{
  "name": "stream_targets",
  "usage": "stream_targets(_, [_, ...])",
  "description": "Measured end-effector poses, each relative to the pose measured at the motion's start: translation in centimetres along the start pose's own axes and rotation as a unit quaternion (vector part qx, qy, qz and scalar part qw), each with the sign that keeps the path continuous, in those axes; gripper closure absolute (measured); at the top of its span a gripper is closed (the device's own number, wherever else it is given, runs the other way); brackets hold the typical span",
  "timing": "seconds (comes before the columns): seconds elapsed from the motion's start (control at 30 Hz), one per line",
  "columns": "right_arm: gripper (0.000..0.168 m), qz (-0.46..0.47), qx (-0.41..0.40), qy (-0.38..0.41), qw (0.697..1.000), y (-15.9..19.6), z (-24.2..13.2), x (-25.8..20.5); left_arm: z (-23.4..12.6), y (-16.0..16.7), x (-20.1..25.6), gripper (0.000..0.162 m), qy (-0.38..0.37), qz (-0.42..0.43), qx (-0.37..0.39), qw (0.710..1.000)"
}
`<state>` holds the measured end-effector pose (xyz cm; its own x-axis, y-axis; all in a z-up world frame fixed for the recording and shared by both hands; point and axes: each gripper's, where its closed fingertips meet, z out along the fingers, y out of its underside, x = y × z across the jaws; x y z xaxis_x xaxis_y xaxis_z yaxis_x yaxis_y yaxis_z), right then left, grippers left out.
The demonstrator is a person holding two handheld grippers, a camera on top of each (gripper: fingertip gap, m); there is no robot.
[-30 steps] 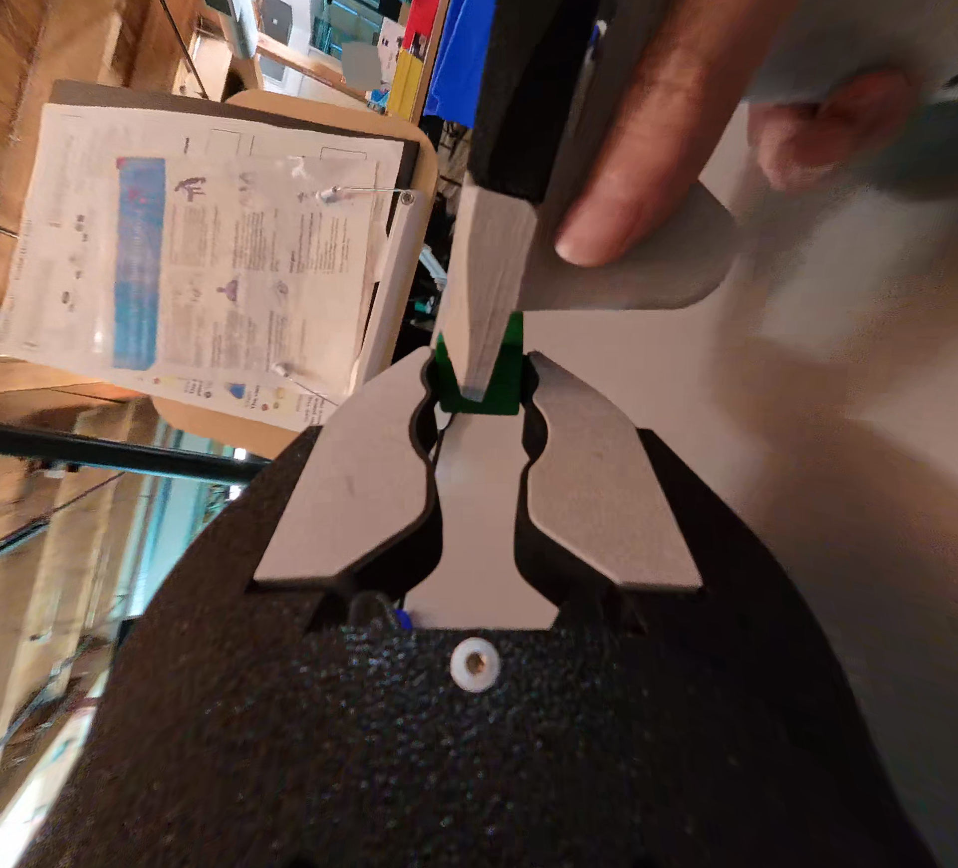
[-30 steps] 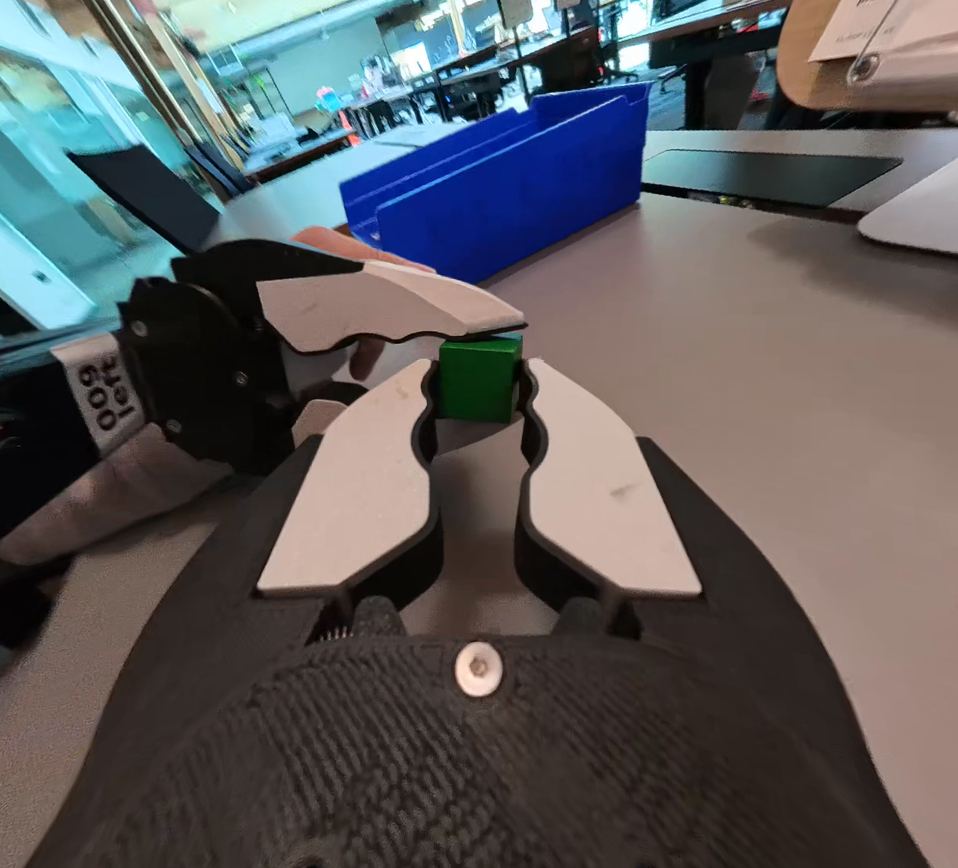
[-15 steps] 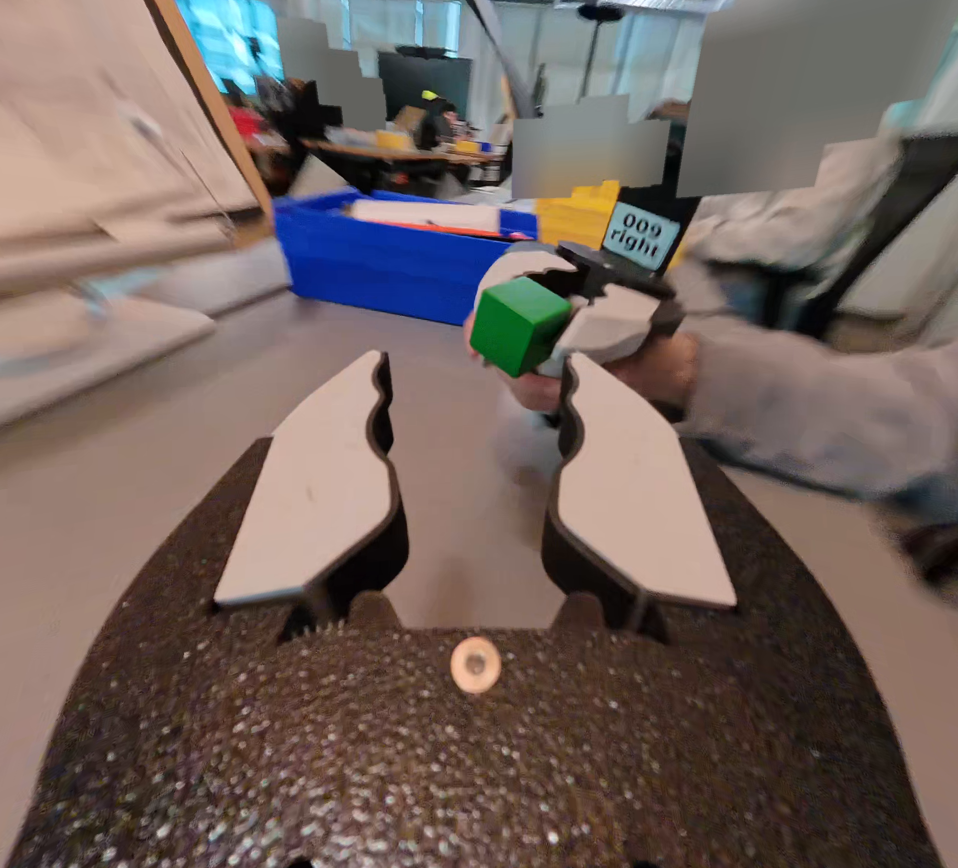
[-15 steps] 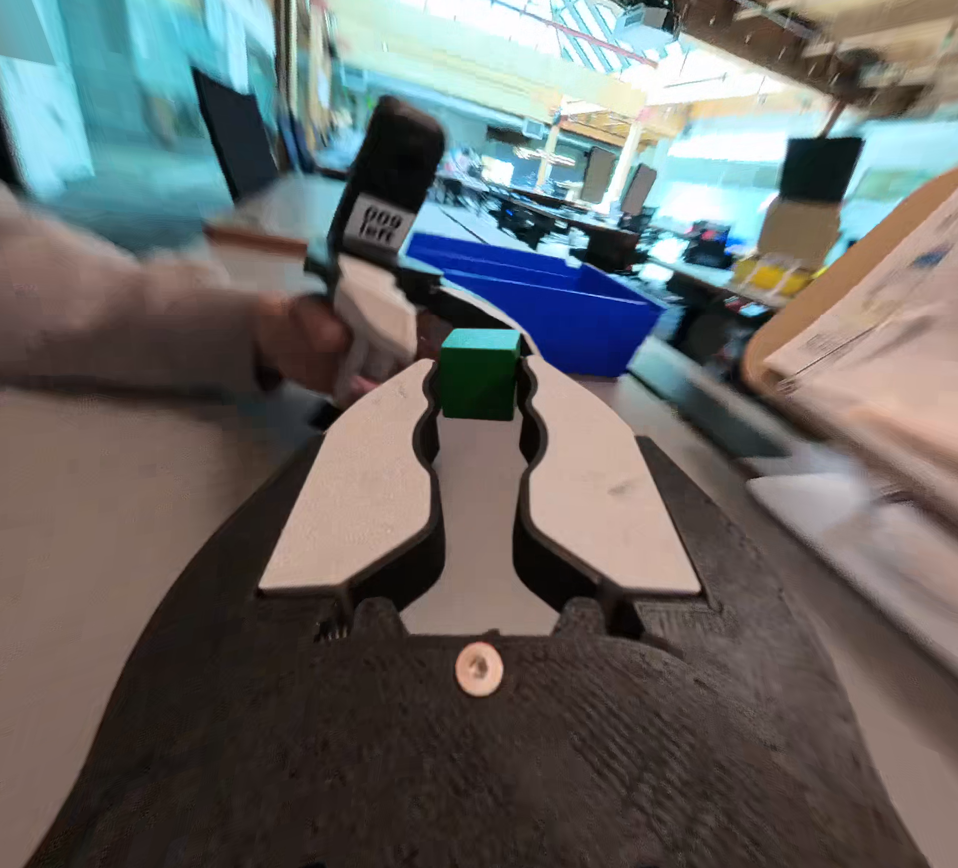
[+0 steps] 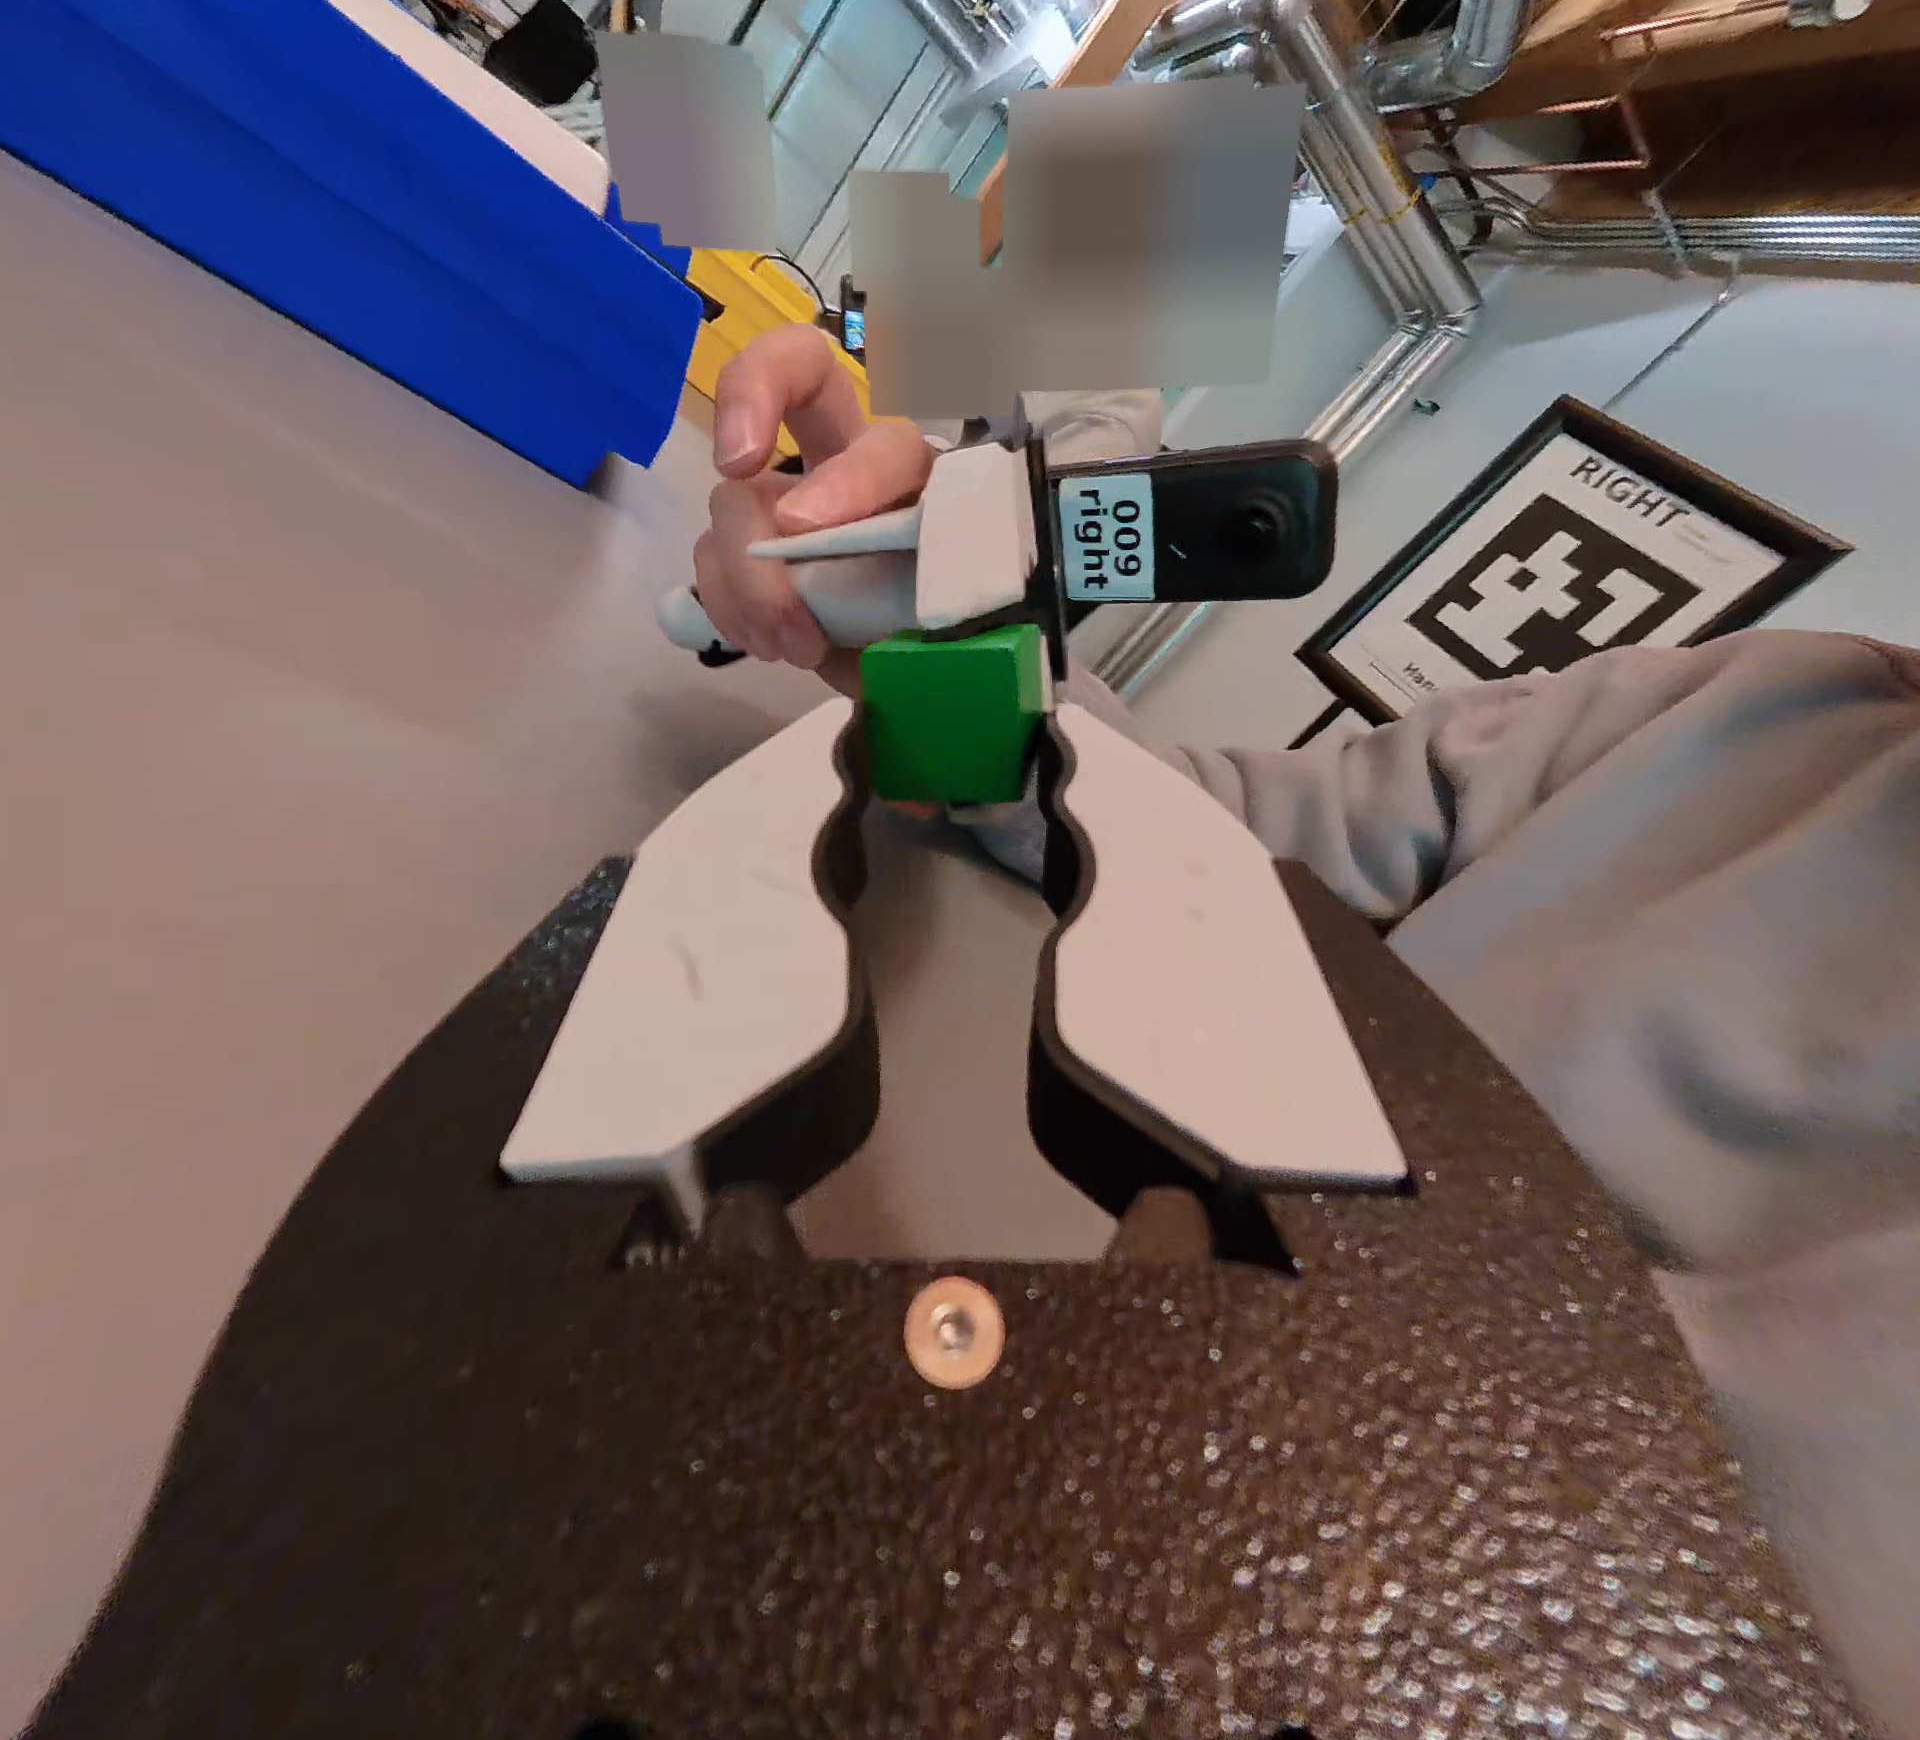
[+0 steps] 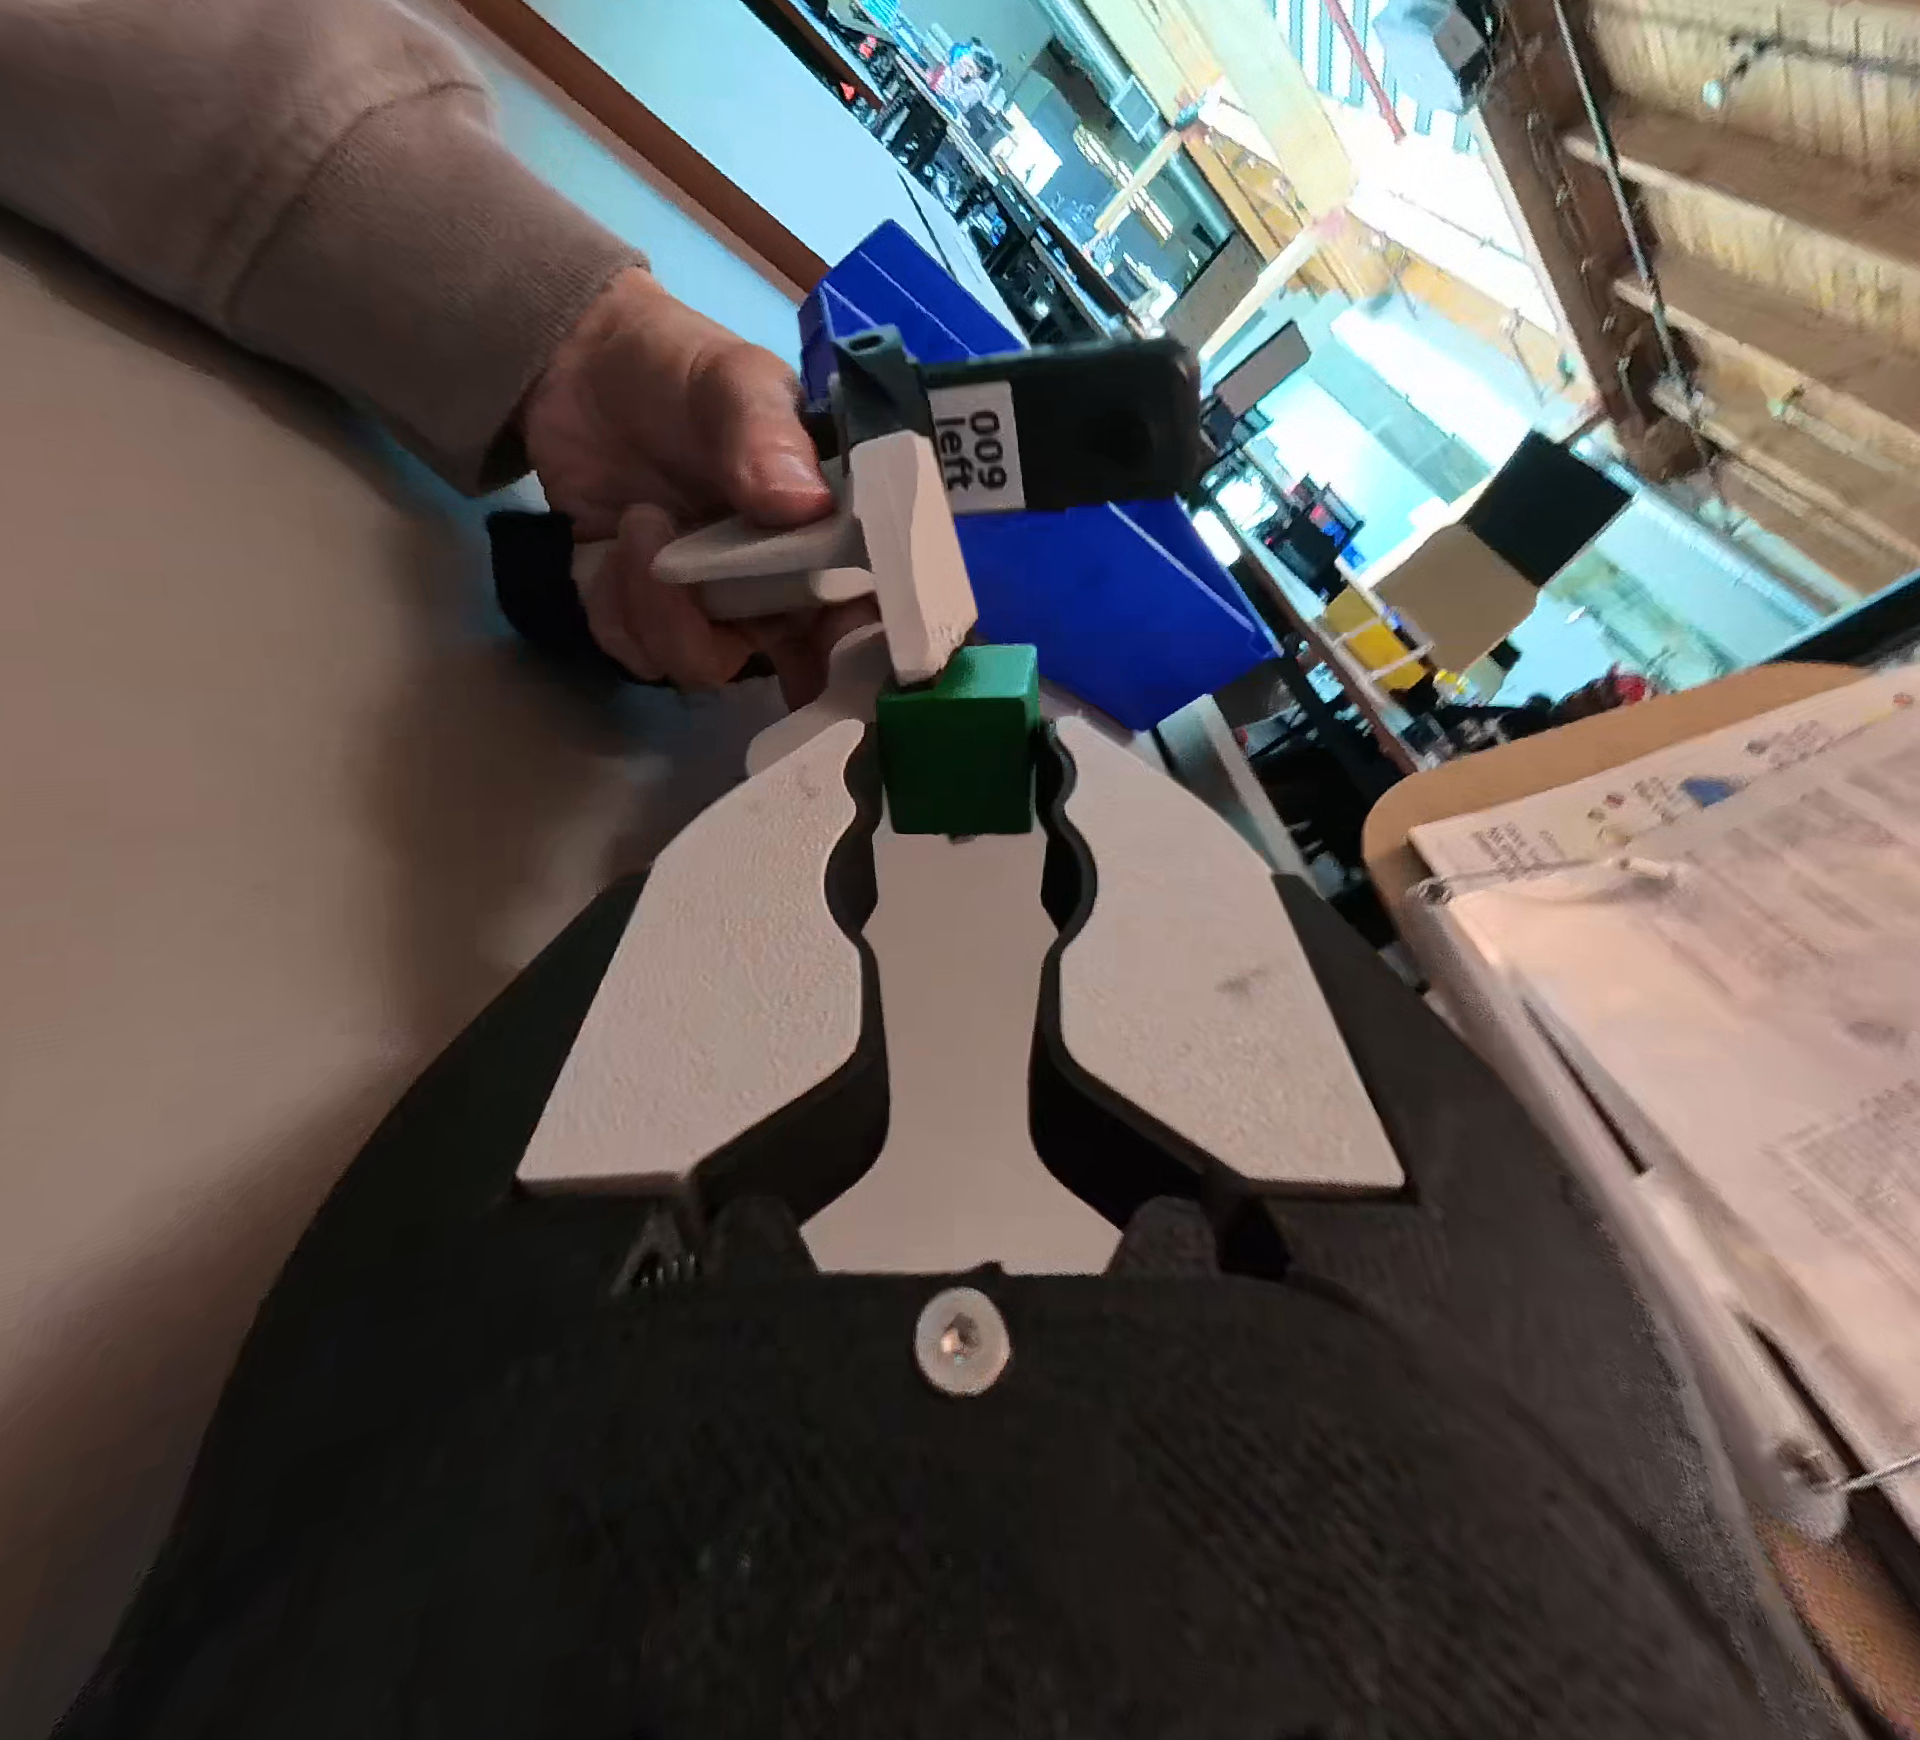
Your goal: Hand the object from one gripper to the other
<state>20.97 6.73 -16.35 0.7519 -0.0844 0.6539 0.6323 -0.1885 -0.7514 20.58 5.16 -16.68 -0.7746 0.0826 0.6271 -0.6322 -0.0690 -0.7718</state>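
- My right tongs point(image 6: 958, 760) have the green cube point(image 6: 956, 760) pinched between their tips, closed down to the cube's width, with the white fingers point(image 6: 727, 984) touching its two side faces.
- In the left wrist view my left tongs point(image 5: 951, 745) sit with the green cube point(image 5: 951, 729) between their tips too; both fingertips look to be against its sides, narrowed to about the cube's width.
- The two tools meet crosswise: in the right wrist view a finger of the left tool comes down onto the top edge of the cube from above and left of my right tips, and in the left wrist view the right tool lies just above the cube.
- The cube is held up off the grey worktop point(image 5: 260, 755), between both pairs of tips. The blue bin point(image 5: 312, 163) sits well beyond them.
- As I judge it, this is the middle of the hand-over: both sides have contact, neither has let go.
- What is left: one pair must open and back away while the other keeps its squeeze.
- I cannot tell how firmly the left pair presses, so I cannot say which side carries the cube.
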Motion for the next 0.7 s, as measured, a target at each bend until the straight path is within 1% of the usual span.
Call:
stream_targets(0.07, [0.136,0.071,0.014,-0.009,0.997,-0.1,-0.1,0.2,-0.2,-0.3,-0.6,0.133,-0.035,0.046,0.006,0.998])
stream_targets(0.1, [0.131,0.126,0.034,-0.015,0.991,-0.5,-0.3,0.5,-0.4,-0.7,-0.7,0.133,-0.054,0.076,0.013,0.996])
stream_targets(0.13, [0.121,0.193,0.052,-0.009,0.98,-0.8,-0.5,1.4,-0.6,-1.3,-0.8,0.133,-0.075,0.113,0.024,0.99])
stream_targets(0.17, [0.109,0.271,0.065,-0.004,0.96,-0.7,-0.7,2.3,-1.0,-1.9,-1.1,0.133,-0.105,0.156,0.034,0.982])
stream_targets(0.2, [0.098,0.35,0.069,-0.007,0.934,-0.4,-0.7,3.0,-1.4,-2.4,-1.5,0.133,-0.145,0.201,0.04,0.968])
stream_targets(0.23, [0.091,0.413,0.065,-0.005,0.909,0.2,-0.6,3.5,-1.9,-2.9,-2.1,0.133,-0.194,0.248,0.038,0.949])
stream_targets(0.27, [0.087,0.453,0.062,0.001,0.889,0.7,-0.5,3.9,-2.4,-3.3,-2.7,0.133,-0.243,0.294,0.031,0.924])
stream_targets(0.3, [0.087,0.478,0.067,0.013,0.876,0.9,-0.4,4.2,-2.8,-3.5,-3.2,0.133,-0.29,0.338,0.019,0.895])
stream_targets(0.33, [0.091,0.5,0.07,0.028,0.863,1.3,-0.3,4.4,-3.1,-3.7,-3.7,0.133,-0.333,0.379,0.0,0.864])
stream_targets(0.37, [0.092,0.525,0.071,0.037,0.847,1.5,-0.1,4.5,-3.4,-3.7,-4.3,0.133,-0.374,0.419,-0.023,0.827])
stream_targets(0.4, [0.096,0.55,0.071,0.034,0.831,1.7,0.2,4.3,-3.7,-3.8,-4.7,0.133,-0.412,0.463,-0.049,0.783])
stream_targets(0.43, [0.103,0.57,0.063,0.026,0.819,2.0,0.5,3.9,-3.8,-3.8,-4.9,0.133,-0.44,0.512,-0.079,0.733])
stream_targets(0.5, [0.104,0.581,0.053,0.012,0.812,2.2,0.9,3.2,-3.6,-3.8,-4.8,0.133,-0.47,0.605,-0.138,0.628])
stream_targets(0.53, [0.105,0.578,0.044,0.008,0.815,2.3,1.1,2.8,-3.2,-3.5,-4.7,0.133,-0.47,0.64,-0.164,0.585])
stream_targets(0.57, [0.106,0.573,0.035,0.005,0.819,2.4,1.2,2.5,-2.7,-3.3,-4.6,0.133,-0.467,0.668,-0.182,0.551])
stream_targets(0.6, [0.109,0.568,0.027,0.001,0.823,2.4,1.3,2.3,-2.3,-3.2,-4.4,0.133,-0.464,0.687,-0.191,0.525])
stream_targets(0.63, [0.12,0.56,0.022,-0.003,0.828,2.5,1.3,2.1,-1.9,-3.1,-4.2,0.133,-0.459,0.701,-0.198,0.508])
stream_targets(0.67, [0.136,0.55,0.021,-0.006,0.835,2.4,1.3,2.0,-1.7,-3.1,-4.1,0.133,-0.456,0.712,-0.204,0.494])
stream_targets(0.7, [0.139,0.54,0.022,-0.004,0.841,2.4,1.2,2.1,-1.6,-3.2,-4.0,0.133,-0.456,0.72,-0.208,0.479])
